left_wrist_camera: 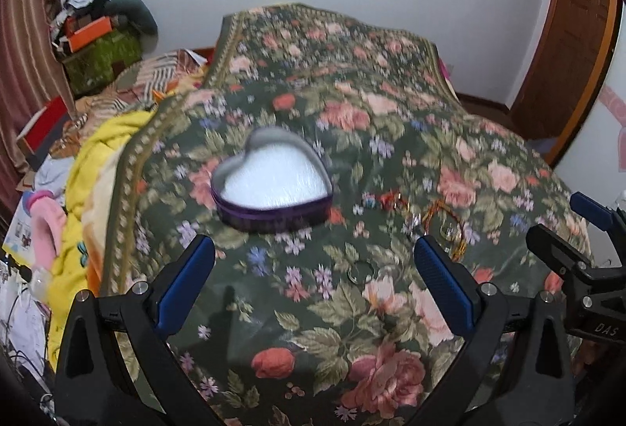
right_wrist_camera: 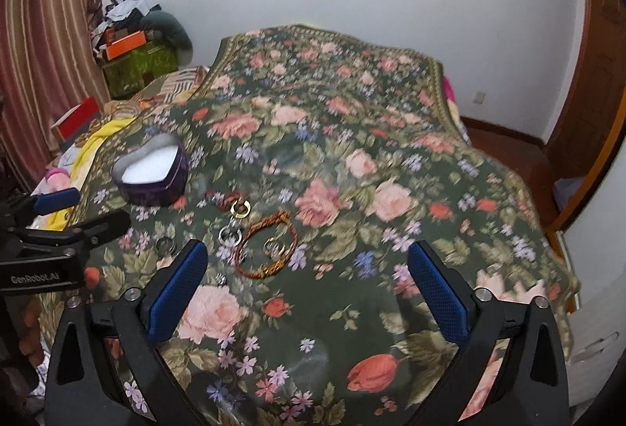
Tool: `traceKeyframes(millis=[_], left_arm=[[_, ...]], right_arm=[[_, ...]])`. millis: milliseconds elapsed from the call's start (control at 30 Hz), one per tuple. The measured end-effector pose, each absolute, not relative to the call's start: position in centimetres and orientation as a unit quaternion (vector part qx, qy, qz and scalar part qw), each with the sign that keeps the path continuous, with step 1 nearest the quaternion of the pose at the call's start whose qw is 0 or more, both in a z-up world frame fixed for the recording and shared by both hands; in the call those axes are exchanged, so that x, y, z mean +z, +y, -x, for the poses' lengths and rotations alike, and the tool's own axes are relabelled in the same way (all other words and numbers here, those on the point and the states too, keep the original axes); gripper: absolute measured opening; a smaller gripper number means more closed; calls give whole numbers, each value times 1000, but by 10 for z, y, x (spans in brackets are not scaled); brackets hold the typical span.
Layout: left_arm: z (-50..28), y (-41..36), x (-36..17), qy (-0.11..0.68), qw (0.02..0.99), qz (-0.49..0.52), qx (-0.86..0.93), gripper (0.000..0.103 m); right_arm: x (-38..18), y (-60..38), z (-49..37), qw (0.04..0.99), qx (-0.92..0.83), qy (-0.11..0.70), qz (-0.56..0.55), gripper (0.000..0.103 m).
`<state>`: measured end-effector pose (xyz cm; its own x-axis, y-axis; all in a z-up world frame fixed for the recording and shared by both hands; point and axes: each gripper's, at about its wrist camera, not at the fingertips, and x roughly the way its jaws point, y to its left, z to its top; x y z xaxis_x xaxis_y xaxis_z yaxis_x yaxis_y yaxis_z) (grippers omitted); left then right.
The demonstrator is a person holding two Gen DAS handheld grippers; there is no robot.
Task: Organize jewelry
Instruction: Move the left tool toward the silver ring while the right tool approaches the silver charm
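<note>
An open purple heart-shaped tin with a white lining sits on the floral bedspread; it also shows in the right wrist view. Small jewelry lies to its right: a braided orange bracelet around a silver ring, a gold ring, silver rings, a dark ring and a red-brown piece. In the left wrist view the dark ring lies between my fingers. My left gripper is open and empty, just short of the tin. My right gripper is open and empty, right of the bracelet.
The floral bedspread covers the bed up to a white wall. A yellow blanket and piled clothes and boxes lie to the left. A wooden door stands at the right. My right gripper shows in the left wrist view.
</note>
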<state>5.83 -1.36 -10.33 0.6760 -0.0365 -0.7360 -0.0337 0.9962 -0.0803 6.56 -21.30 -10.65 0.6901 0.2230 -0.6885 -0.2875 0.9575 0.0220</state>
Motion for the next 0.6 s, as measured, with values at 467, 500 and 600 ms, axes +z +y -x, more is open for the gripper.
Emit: traceKeyframes(millis=[467,500,600], left_arm=[[-70,-27,-141,458,887,39,-50,79],[-70,-27,-143,460,886,38,-52,75],[-73,-30,-147,465,883,35,-59,68]], right_arm=[[-134,-195,-72,883,207,420,30,62],[-135,-194,-73,882,209,421,30,62],[-136,-191,-74,880,210,425,27,62]])
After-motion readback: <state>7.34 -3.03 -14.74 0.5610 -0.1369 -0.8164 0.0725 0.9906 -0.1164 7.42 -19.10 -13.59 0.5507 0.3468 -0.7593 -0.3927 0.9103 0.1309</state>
